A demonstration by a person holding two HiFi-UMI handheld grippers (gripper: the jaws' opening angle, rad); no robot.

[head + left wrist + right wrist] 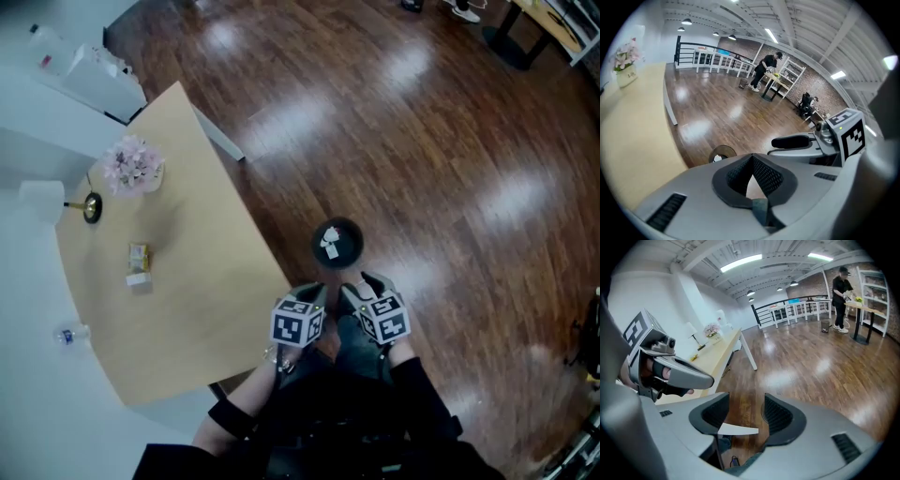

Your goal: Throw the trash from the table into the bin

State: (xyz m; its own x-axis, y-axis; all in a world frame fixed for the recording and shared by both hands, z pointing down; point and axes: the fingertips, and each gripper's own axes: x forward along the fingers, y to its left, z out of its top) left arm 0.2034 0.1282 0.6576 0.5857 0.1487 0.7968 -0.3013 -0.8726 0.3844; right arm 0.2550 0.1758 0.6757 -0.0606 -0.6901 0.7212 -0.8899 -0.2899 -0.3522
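The black round bin [337,242] stands on the wooden floor just off the table's corner, with white crumpled trash inside; its rim also shows in the left gripper view [723,152]. On the tan table [197,281] lie a small yellow-and-white packet [139,263] and a plastic bottle [70,335]. Both grippers hang side by side close to my body, this side of the bin. My left gripper [316,291] [752,158] has its pad tips touching, with nothing gripped. My right gripper [364,284] [746,411] stands open; a thin white strip [738,429] juts from one pad into the gap.
A pot of pink flowers [131,167], a small brass lamp [91,207] and a white cup [42,199] stand at the table's far side. White furniture [94,75] stands behind it. A person [841,296] stands far off at a desk.
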